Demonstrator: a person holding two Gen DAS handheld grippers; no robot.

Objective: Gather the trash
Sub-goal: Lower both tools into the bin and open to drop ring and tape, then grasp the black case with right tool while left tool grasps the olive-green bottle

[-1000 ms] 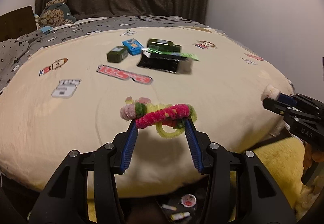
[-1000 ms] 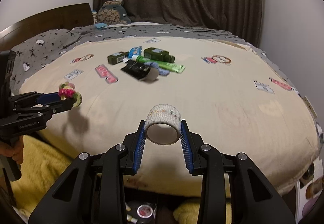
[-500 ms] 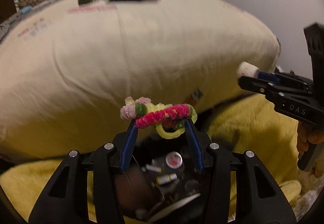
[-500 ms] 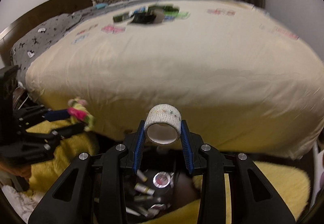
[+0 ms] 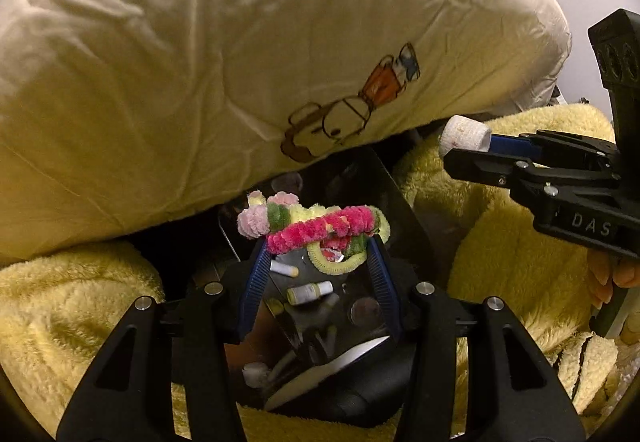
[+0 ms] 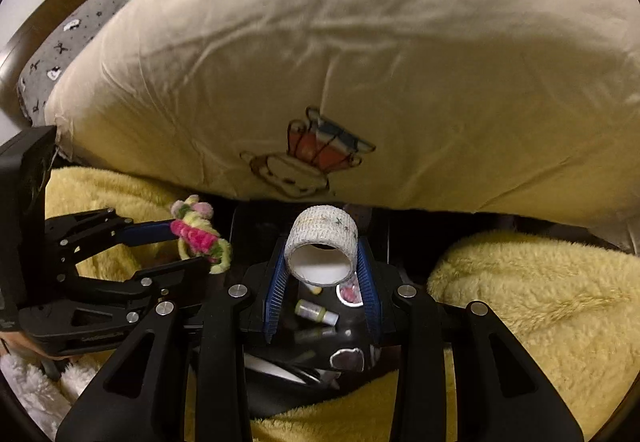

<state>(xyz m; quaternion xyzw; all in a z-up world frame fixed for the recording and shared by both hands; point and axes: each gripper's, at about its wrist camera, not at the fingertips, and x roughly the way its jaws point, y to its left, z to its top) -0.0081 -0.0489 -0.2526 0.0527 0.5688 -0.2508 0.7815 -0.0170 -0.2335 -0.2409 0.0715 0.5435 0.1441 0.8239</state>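
My left gripper (image 5: pixel 316 246) is shut on a fuzzy bundle of pink, green and yellow pipe cleaners (image 5: pixel 316 230), which hangs above the open black bin (image 5: pixel 400 210). My right gripper (image 6: pixel 322 242) is shut on a white tape roll (image 6: pixel 322 238), its hole facing the camera, also over the bin (image 6: pixel 248 218). Each gripper shows in the other's view: the right gripper (image 5: pixel 464 150) with the tape roll (image 5: pixel 464 134) at right, the left gripper (image 6: pixel 200 246) with the bundle (image 6: pixel 196 236) at left. Small bottles (image 5: pixel 310 292) and other bits lie inside the bin.
The cream duvet (image 5: pixel 200 62) with a cartoon print overhangs the bin's far side. Yellow fleece (image 5: pixel 520 262) lies on both sides of the bin and in front of it. A person's fingers (image 5: pixel 612 278) hold the right gripper's handle.
Both grippers have dropped from above the bed and tipped down over its front edge. The bed top with its litter has left view; the bin now fills the space below the jaws. Both grips unchanged.
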